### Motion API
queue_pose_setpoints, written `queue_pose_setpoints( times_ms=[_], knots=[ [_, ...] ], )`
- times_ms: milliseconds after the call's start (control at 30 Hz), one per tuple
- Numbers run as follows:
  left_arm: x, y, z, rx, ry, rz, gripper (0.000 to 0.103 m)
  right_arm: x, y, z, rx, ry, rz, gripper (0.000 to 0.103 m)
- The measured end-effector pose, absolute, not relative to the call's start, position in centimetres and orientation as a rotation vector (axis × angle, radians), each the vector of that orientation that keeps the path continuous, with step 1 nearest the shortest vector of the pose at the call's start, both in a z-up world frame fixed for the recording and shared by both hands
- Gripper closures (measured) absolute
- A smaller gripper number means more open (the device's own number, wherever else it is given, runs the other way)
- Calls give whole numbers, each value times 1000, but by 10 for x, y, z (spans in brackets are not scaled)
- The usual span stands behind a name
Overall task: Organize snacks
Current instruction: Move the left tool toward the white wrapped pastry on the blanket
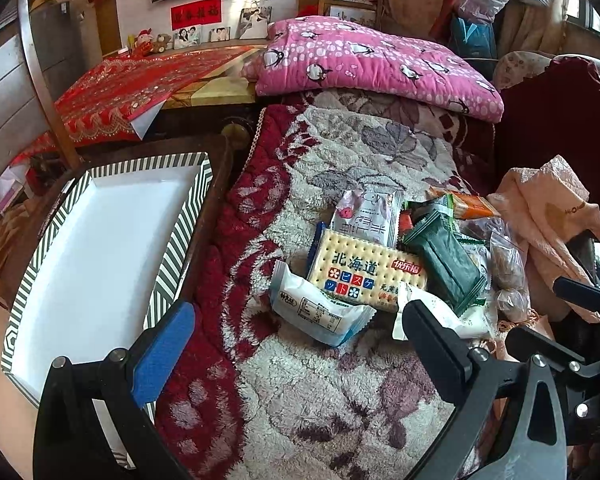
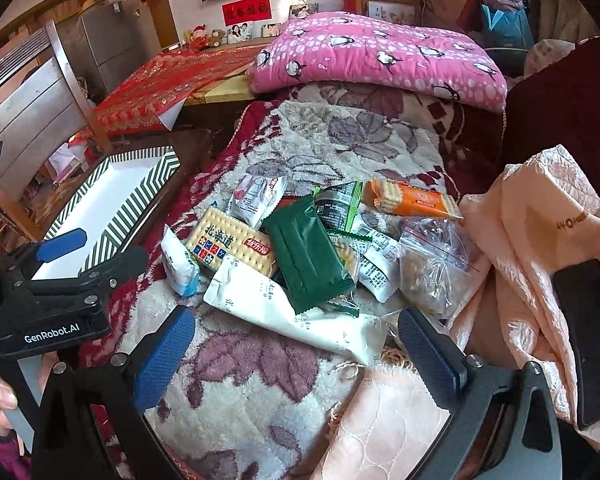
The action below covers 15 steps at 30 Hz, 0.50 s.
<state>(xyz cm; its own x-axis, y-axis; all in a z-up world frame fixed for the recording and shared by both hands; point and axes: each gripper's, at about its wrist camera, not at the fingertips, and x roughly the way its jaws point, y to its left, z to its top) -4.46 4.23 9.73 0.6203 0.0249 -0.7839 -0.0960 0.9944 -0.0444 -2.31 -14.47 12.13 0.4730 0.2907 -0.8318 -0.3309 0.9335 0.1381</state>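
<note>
A pile of snack packets lies on a flowered blanket: a yellow cracker pack (image 1: 367,272) (image 2: 231,245), a small white-blue packet (image 1: 320,312) (image 2: 179,266), a dark green packet (image 1: 444,258) (image 2: 310,254), a long white packet (image 2: 292,312), an orange biscuit pack (image 2: 416,199) and a clear bag of nuts (image 2: 432,264). A striped box with a white inside (image 1: 96,248) (image 2: 112,204) stands empty to the left. My left gripper (image 1: 296,344) is open and empty, just short of the pile. My right gripper (image 2: 296,344) is open and empty over the long white packet. The left gripper also shows in the right wrist view (image 2: 92,246).
A pink penguin quilt (image 1: 372,60) lies behind the pile. A peach cloth (image 2: 540,248) lies at the right with a dark phone (image 2: 592,340) on it. A table with a red cloth (image 1: 132,88) and a wooden chair (image 1: 28,92) stand at the left.
</note>
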Motion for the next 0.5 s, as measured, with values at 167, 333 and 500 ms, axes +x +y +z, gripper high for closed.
queue_pose_setpoints(
  times_ms=[167,333,500],
  knots=[
    [-38,51,90,-139,938,49,0,-20,-144,115,-46,1026,386,1],
    [-31,60,83,-163,973,47,0,-18,-143,107,-54,1046,403,1],
    [-23,72,75,-171,1027,13,0,-17,-143,99,-59,1065,410,1]
  ],
)
